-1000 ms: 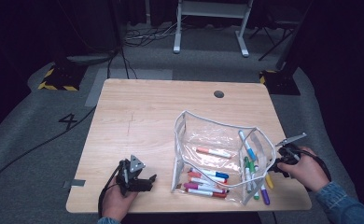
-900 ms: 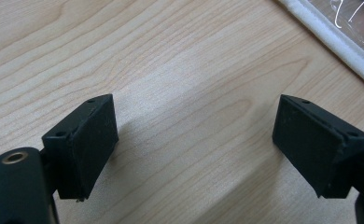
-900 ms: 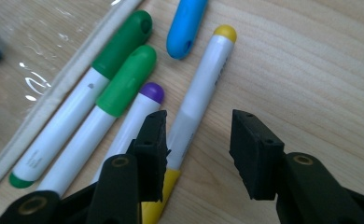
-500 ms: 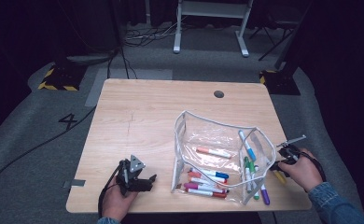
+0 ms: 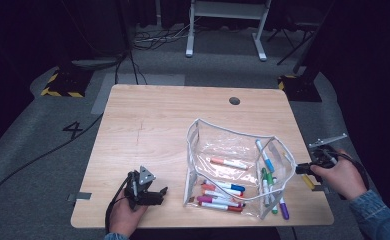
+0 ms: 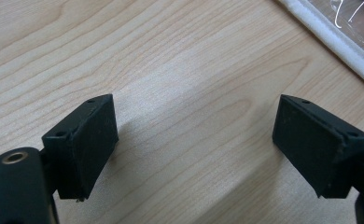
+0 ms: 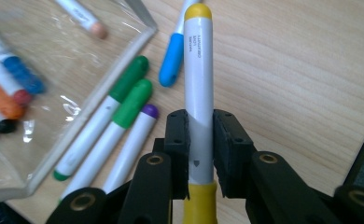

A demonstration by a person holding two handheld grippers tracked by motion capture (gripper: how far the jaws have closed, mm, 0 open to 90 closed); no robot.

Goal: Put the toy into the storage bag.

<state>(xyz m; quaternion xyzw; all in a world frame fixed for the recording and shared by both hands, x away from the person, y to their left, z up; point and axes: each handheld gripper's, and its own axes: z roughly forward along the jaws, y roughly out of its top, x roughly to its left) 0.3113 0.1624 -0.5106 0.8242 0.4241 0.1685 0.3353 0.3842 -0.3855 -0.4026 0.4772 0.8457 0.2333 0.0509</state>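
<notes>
From the high view, the right gripper [image 5: 307, 169] sits at the right edge of the table [image 5: 153, 125] with a yellow marker [image 5: 308, 181] clamped in it, just off the right side of the clear pouch [image 5: 233, 165], whose open mouth is to the gripper's left. The left gripper [image 5: 153, 192] is parked well away on the other side of the pouch, not steadying it, so my guess is that if the marker bumps the floppy rim on the way in, the whole pouch could slide or fold over and tip out what's inside. In the left gripper view the jaws stand spread wide over bare wood with nothing between them, and a bit of the pouch's white edge [image 6: 329, 39] shows ahead and to the right. In the right gripper view the jaws have just closed and are pinching the yellow marker [image 7: 198, 98] low on its barrel, right above its yellow end, so most of it sticks out past the pads. That's a long lever, and I reckon it could swivel or slip if the tip catches anything. Two green markers [image 7: 124, 109], a purple one [image 7: 133, 144] and a blue one [image 7: 173, 56] lie loose just left of the jaws, easy to knock off the table.
</notes>
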